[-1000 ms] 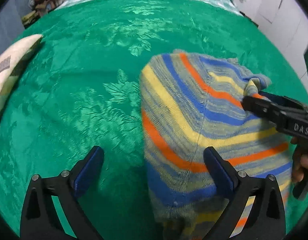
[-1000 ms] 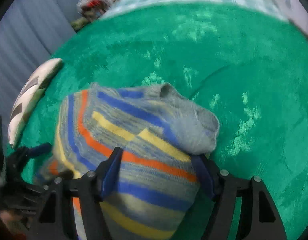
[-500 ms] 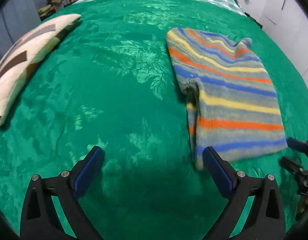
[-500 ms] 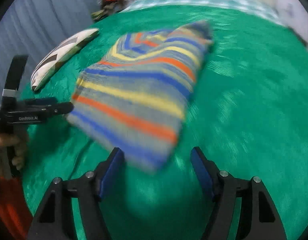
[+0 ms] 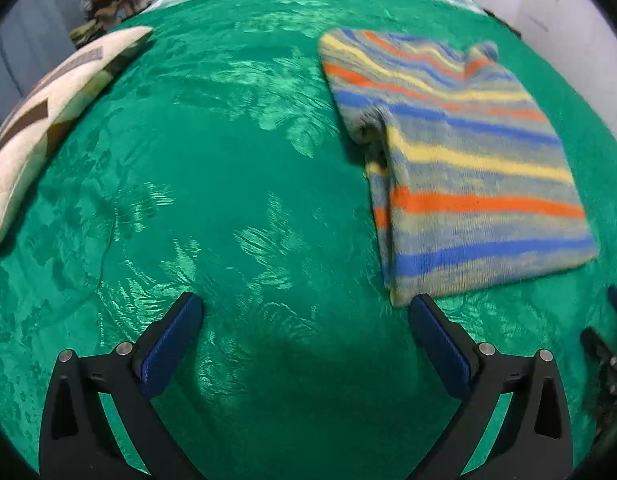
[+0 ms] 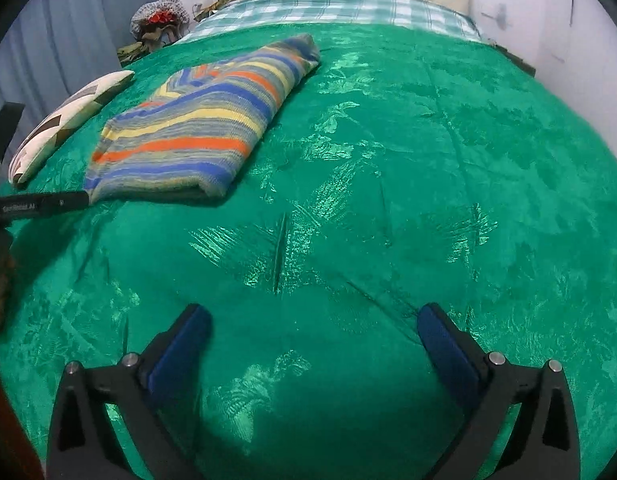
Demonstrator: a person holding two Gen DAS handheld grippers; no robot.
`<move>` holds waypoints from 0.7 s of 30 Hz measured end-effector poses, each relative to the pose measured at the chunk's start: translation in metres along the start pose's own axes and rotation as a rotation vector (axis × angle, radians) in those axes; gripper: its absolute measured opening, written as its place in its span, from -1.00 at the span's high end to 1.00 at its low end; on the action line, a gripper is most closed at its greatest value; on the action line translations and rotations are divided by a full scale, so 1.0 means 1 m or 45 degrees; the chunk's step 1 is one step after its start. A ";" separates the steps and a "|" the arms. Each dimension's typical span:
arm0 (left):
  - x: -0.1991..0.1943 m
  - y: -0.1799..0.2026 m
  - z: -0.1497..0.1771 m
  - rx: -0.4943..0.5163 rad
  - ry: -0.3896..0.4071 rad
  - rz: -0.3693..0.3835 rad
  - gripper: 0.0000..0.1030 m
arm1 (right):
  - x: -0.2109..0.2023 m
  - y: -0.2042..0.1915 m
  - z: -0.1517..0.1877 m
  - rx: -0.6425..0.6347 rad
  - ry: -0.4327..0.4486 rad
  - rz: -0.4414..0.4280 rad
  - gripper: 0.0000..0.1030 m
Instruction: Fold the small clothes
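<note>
Both views are evenly and brightly lit. Shiny glare patches are scattered over the green bedspread (image 6: 388, 200). Straight lines are bent by fisheye distortion, corners are blacked out, and the striped sweater (image 5: 468, 168) is slightly blurred.

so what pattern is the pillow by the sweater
Cream with brown and grey geometric blocks; the pillow shows best in the left wrist view.

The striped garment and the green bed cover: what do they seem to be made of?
The striped garment looks like knitted yarn, perhaps wool or acrylic: fine ribbed rows and a soft, matte, fuzzy surface. The green bed cover looks like a velvety or plush synthetic fabric, since its embossed leaf pattern catches the light with a sheen. The exact fibre cannot be told.
</note>
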State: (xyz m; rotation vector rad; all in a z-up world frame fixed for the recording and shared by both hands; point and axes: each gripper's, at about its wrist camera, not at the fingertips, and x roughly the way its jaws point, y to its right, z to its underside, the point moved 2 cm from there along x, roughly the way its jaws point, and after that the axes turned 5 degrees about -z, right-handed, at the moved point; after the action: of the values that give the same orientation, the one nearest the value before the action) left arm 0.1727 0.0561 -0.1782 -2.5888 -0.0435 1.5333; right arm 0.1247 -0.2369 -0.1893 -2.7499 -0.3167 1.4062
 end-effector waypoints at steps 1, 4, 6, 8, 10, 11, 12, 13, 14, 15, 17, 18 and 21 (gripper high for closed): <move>-0.001 0.002 0.001 0.010 0.007 -0.015 -0.99 | 0.000 0.000 0.001 0.000 0.010 -0.001 -1.00; -0.001 0.002 0.003 0.005 0.012 -0.016 -0.99 | -0.001 0.002 0.004 -0.003 0.013 0.000 -1.00; -0.001 0.000 0.003 -0.003 0.012 -0.005 -0.99 | 0.001 0.000 0.003 -0.009 0.013 0.009 -1.00; 0.000 0.000 0.004 -0.005 0.019 -0.003 -0.99 | 0.001 -0.001 0.003 -0.012 0.017 0.012 -1.00; 0.000 0.001 0.005 -0.002 0.030 -0.011 -0.99 | 0.001 -0.001 0.004 -0.011 0.020 0.013 -1.00; 0.000 0.002 0.005 0.000 0.032 -0.013 -0.99 | 0.002 -0.001 0.004 -0.012 0.020 0.014 -1.00; 0.000 0.002 0.006 -0.001 0.034 -0.013 -0.99 | 0.001 -0.001 0.004 -0.012 0.020 0.014 -1.00; -0.001 0.003 0.007 -0.001 0.033 -0.012 -0.99 | 0.002 -0.002 0.004 -0.014 0.020 0.016 -1.00; -0.001 0.003 0.007 -0.002 0.033 -0.010 -0.99 | 0.002 -0.001 0.004 -0.015 0.020 0.017 -1.00; -0.001 0.003 0.008 -0.003 0.033 -0.008 -0.99 | 0.003 -0.001 0.004 -0.016 0.021 0.018 -1.00; -0.001 0.003 0.007 -0.001 0.034 -0.009 -0.99 | 0.003 -0.001 0.004 -0.017 0.021 0.020 -1.00; -0.001 0.003 0.007 -0.001 0.034 -0.009 -0.99 | 0.003 -0.001 0.004 -0.019 0.021 0.021 -1.00; -0.001 0.002 0.007 -0.001 0.034 -0.009 -0.99 | 0.003 -0.001 0.004 -0.020 0.021 0.021 -1.00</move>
State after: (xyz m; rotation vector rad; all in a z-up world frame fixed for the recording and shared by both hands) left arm 0.1660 0.0544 -0.1809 -2.6066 -0.0506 1.4966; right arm 0.1232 -0.2355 -0.1939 -2.7814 -0.3059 1.3900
